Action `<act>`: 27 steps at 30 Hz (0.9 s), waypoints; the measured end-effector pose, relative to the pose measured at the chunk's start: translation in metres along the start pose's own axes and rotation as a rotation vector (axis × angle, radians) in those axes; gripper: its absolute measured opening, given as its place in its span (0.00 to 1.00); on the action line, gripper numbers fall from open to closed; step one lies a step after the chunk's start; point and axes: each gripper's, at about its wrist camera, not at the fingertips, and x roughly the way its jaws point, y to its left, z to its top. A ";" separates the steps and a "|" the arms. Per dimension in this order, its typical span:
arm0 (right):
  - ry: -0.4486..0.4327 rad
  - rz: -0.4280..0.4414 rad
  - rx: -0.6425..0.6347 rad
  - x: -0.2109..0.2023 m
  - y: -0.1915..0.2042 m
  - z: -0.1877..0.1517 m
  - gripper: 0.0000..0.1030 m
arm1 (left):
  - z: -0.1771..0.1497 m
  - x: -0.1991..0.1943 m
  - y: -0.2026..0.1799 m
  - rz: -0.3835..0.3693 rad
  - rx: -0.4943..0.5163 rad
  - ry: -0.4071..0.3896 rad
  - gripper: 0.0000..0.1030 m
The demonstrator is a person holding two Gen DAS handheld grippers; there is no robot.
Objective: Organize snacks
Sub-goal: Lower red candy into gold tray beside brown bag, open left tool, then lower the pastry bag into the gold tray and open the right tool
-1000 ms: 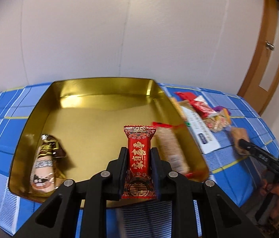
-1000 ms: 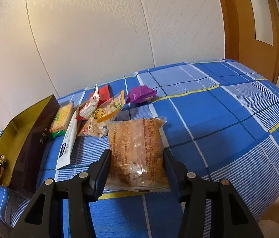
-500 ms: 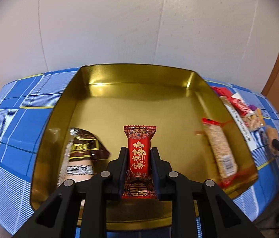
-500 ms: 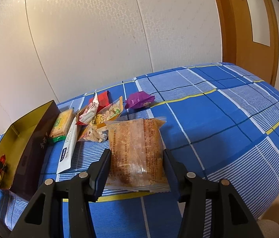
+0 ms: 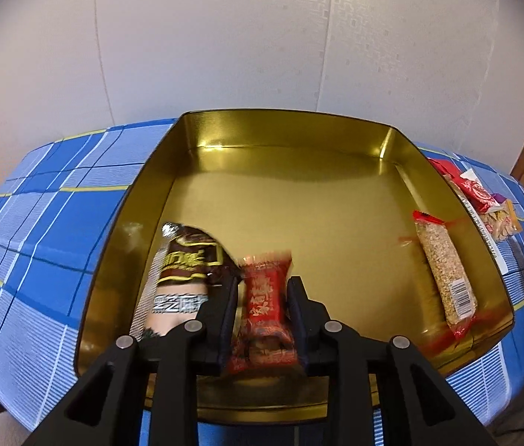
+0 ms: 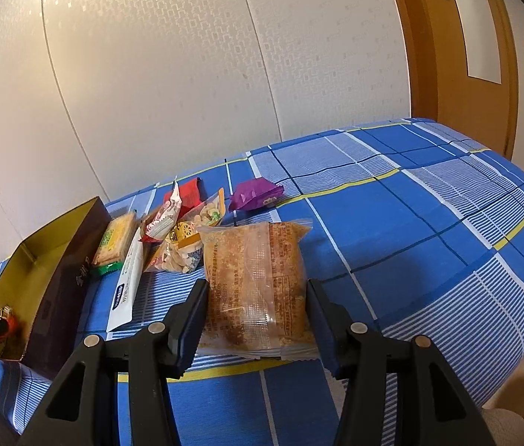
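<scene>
The red candy [image 5: 264, 297], blurred, has been lowered into the gold tray [image 5: 291, 141] and released; the left tongs [image 5: 262, 310] are spread around it. Beside it lies a brown packet [image 5: 183, 260]. Right of the tray, the pastry packet [image 6: 254, 290] is pinched by the right tongs [image 6: 258, 319] above the table [image 6: 410, 230].

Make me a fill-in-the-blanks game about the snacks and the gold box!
1. The left gripper has a ____ candy wrapper between its fingers.
2. That candy hangs over the inside of the ____ box.
3. The right gripper holds a clear packet of brown cake above the blue checked ____.
4. The small purple packet lies ____ the box, on the cloth.

Missing words: red; gold; cloth; outside
</scene>
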 end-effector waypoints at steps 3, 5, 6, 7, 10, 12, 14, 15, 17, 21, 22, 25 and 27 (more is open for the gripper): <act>-0.021 0.010 0.009 -0.004 -0.001 0.002 0.51 | -0.002 -0.002 0.000 -0.005 0.000 -0.010 0.31; -0.029 0.017 0.013 -0.006 -0.001 0.002 0.51 | -0.004 -0.005 -0.002 -0.003 0.007 -0.027 0.31; -0.030 0.022 0.014 -0.007 -0.001 0.002 0.51 | -0.005 -0.007 -0.002 0.001 0.010 -0.034 0.31; -0.028 0.026 0.015 -0.007 -0.001 0.001 0.51 | -0.007 -0.008 -0.003 0.003 0.010 -0.040 0.31; -0.017 0.037 0.008 -0.006 0.003 0.000 0.51 | -0.011 -0.016 -0.005 0.013 0.005 -0.056 0.31; -0.015 0.040 -0.006 -0.005 0.007 -0.001 0.51 | -0.013 -0.023 -0.007 0.009 0.005 -0.075 0.33; -0.016 0.048 -0.018 -0.006 0.011 -0.002 0.51 | -0.016 -0.031 -0.009 0.004 0.004 -0.093 0.39; -0.016 0.054 -0.024 -0.007 0.014 -0.003 0.51 | -0.017 -0.034 -0.010 0.002 0.003 -0.102 0.43; -0.015 0.066 -0.031 -0.009 0.018 -0.004 0.51 | -0.019 -0.037 -0.012 -0.004 0.003 -0.110 0.44; -0.013 0.098 -0.045 -0.014 0.030 -0.005 0.51 | -0.027 -0.044 -0.013 -0.026 -0.007 -0.119 0.45; -0.015 0.110 -0.046 -0.016 0.034 -0.005 0.51 | -0.028 -0.045 -0.013 -0.024 -0.005 -0.126 0.48; -0.008 0.147 -0.057 -0.020 0.047 -0.005 0.51 | -0.033 -0.053 -0.015 -0.035 0.002 -0.142 0.50; 0.000 0.171 -0.078 -0.021 0.058 -0.006 0.51 | -0.034 -0.055 -0.016 -0.033 0.007 -0.144 0.50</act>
